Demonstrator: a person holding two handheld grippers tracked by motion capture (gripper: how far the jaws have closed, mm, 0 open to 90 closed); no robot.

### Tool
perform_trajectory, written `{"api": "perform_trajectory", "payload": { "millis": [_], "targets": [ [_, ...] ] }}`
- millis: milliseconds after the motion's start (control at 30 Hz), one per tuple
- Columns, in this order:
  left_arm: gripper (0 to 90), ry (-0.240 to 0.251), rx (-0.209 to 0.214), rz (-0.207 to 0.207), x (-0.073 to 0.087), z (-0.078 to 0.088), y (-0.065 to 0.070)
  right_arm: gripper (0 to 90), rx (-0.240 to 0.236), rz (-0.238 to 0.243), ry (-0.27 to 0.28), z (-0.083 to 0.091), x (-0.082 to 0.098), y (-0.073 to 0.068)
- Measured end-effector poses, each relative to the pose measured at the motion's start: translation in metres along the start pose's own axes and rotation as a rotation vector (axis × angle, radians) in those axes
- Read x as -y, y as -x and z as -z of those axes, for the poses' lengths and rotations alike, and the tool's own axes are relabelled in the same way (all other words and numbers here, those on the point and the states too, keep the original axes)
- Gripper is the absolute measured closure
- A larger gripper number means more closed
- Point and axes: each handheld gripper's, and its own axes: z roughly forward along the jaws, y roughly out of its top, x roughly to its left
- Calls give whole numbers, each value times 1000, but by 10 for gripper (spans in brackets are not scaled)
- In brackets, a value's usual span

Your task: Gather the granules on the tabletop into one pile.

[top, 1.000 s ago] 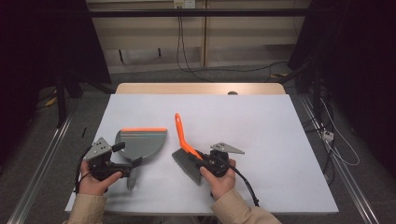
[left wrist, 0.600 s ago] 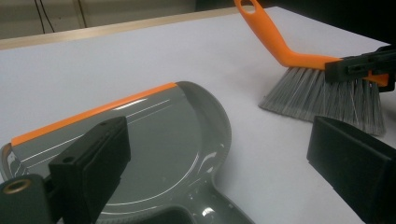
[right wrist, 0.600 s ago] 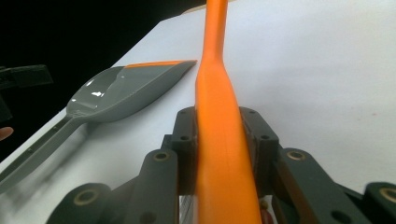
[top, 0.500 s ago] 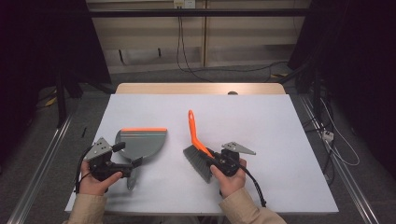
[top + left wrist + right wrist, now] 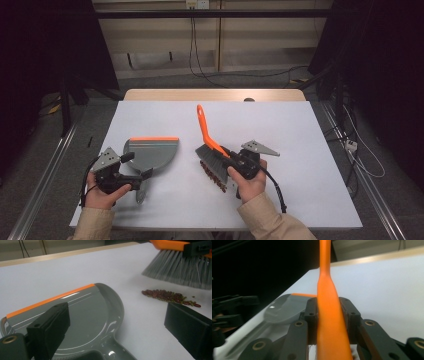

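Brush (image 5: 212, 146) has lifted off the beans (image 5: 212, 175), right fingers (image 5: 312, 315) clenched on its handle; left fingers (image 5: 50, 327), released, straddle the dustpan (image 5: 150, 152) handle; sweeping comes next.

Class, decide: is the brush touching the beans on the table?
Apart. The left gripper view shows the brush bristles lifted, with bare table between them and the beans.

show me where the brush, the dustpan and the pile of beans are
brush (image 5: 202, 125), high view, on its orange handle.
dustpan (image 5: 82, 315), left gripper view, on the grey inside of its pan.
pile of beans (image 5: 170, 295), left gripper view, on the middle of the heap.
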Motion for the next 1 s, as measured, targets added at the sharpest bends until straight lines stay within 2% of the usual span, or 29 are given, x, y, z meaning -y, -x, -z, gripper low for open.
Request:
{"api": "perform_trajectory", "payload": {
  "millis": [33, 133, 233, 333, 400, 567, 633, 767, 1000],
  "targets": [
    [63, 1, 0, 1, 0, 0, 0, 711, 10, 12, 3, 1, -2, 3],
    [63, 1, -1, 4, 0, -1, 0, 711, 60, 99, -2, 5, -7, 15],
    [63, -2, -1, 3, 0, -1, 0, 711, 97, 163, -16, 8, -8, 27],
    [63, -4, -1, 4, 0, -1, 0, 711, 130, 201, -22, 9, -8, 38],
    [63, -7, -1, 2, 0, -2, -1, 711, 135, 225, -25, 9, -7, 45],
    [63, -8, 0, 4, 1, -2, 0, 711, 131, 247, -59, 3, -3, 53],
    [63, -9, -1, 4, 1, -2, -1, 710, 126, 263, -89, 1, 0, 54],
    [63, -9, -1, 3, 1, -2, 0, 708, 125, 294, -99, 1, 1, 53],
    [64, -10, -1, -5, 0, -2, 0, 696, 87, 270, -159, 4, -4, 54]
  ]
}}
